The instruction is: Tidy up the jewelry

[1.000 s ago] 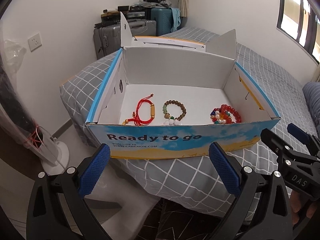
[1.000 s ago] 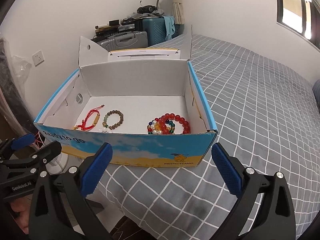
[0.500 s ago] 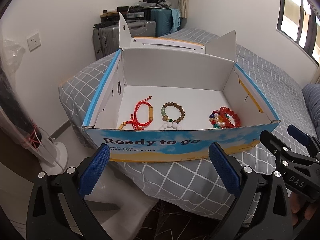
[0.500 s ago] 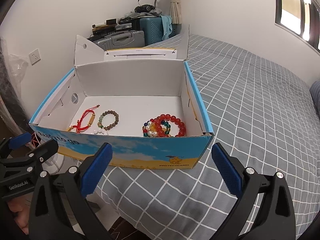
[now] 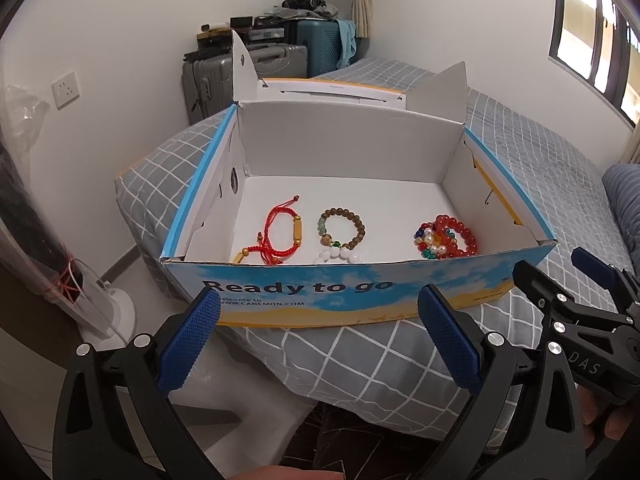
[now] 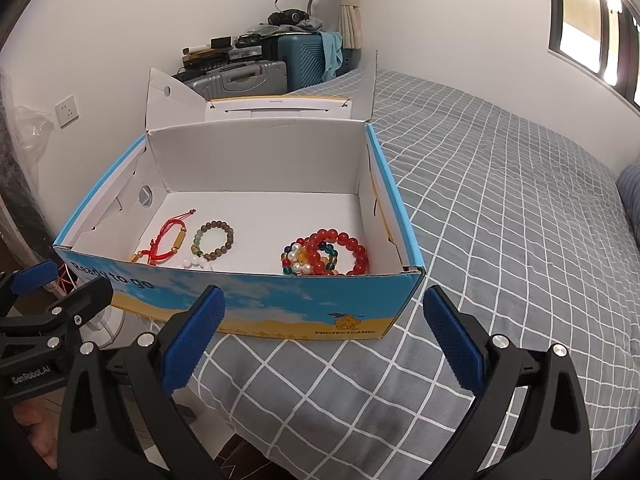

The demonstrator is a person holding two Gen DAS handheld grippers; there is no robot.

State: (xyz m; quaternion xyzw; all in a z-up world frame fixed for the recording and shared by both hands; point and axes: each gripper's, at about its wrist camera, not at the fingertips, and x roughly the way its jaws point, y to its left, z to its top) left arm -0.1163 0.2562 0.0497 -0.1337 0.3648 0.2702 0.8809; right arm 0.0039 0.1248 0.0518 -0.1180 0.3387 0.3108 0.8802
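Observation:
An open blue-and-white cardboard box [image 5: 304,288] [image 6: 280,304] sits on the bed corner. Inside it lie a red cord bracelet [image 5: 282,234] [image 6: 168,238], a brown bead bracelet [image 5: 342,230] [image 6: 214,236] with white beads at its front, and a pile of red and multicoloured bead bracelets [image 5: 446,236] [image 6: 328,252]. My left gripper [image 5: 316,332] hangs open in front of the box's near wall, empty. My right gripper [image 6: 320,328] is open too, before the box's right front corner, holding nothing.
The bed has a grey checked cover [image 6: 500,220]. Suitcases [image 5: 260,64] with clutter stand against the far wall. A white fan base [image 5: 108,312] sits on the floor at the left. A striped pillow [image 5: 624,196] lies at the right.
Both grippers have risen and tilted toward the box, so more of its floor and the bracelets shows. The jewellery has not moved and both grippers stay open.

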